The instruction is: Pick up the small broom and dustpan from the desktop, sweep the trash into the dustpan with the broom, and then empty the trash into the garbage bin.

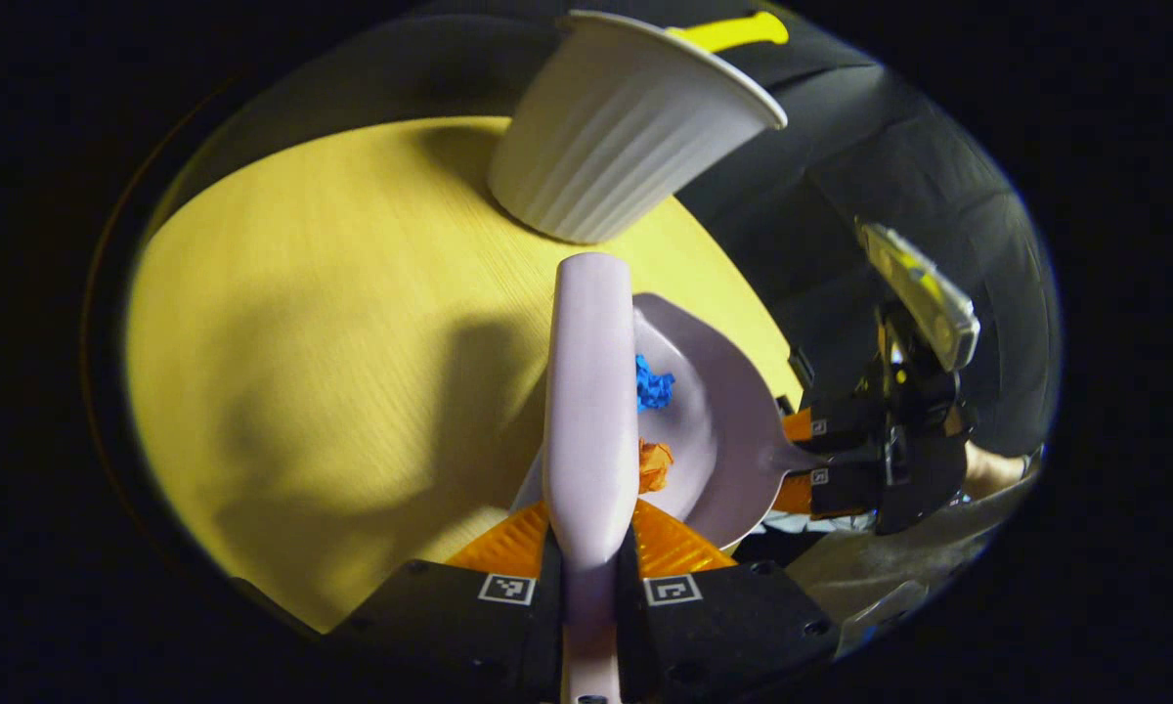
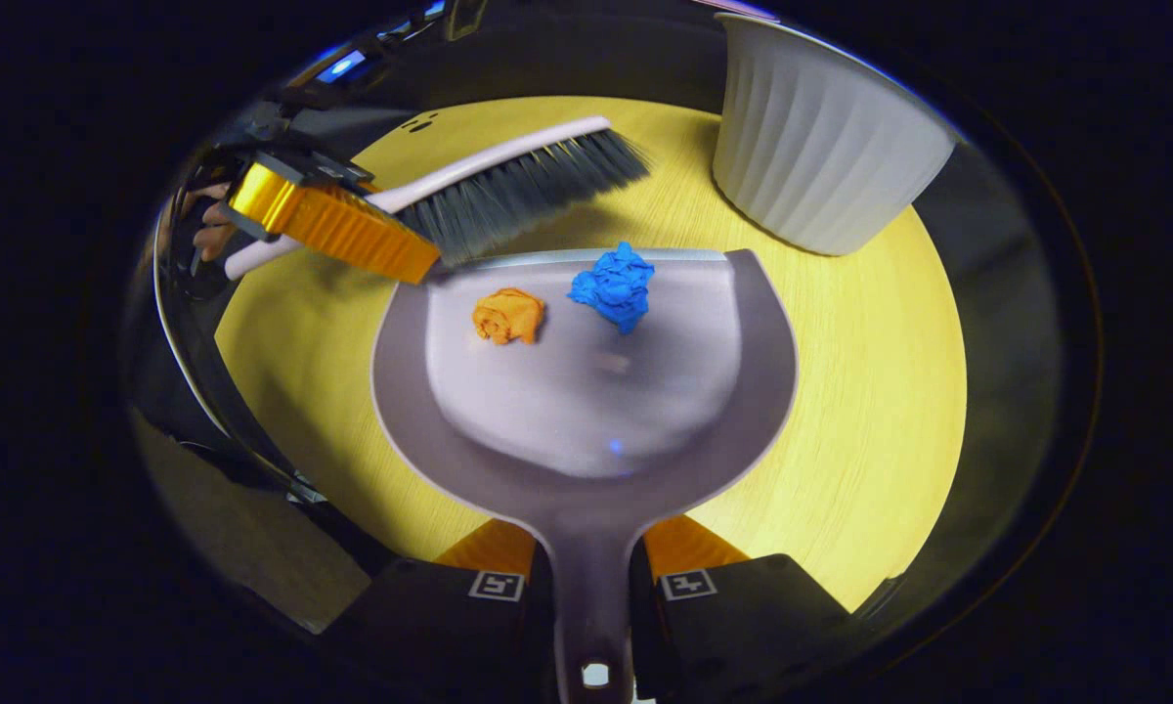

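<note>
In the right gripper view, the left tongs (image 2: 352,230) sit clamped on the broom (image 2: 508,186) handle, bristles just off the dustpan (image 2: 586,391) lip. Orange scrap (image 2: 508,316) and blue scrap (image 2: 614,284) are both inside the pan, near its open edge. Right tongs (image 2: 589,572) are closed tight on the dustpan handle. The white bin (image 2: 821,156) stands on the bench (image 2: 870,391), far right. Honestly, tip the pan forward while lifting and those scraps probably roll straight out.

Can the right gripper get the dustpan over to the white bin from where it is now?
Probably yes. The right gripper is shut on the dustpan handle, and the white bin stands just beyond the pan's front right corner with bare tabletop between. The broom sits off to the other side.
</note>
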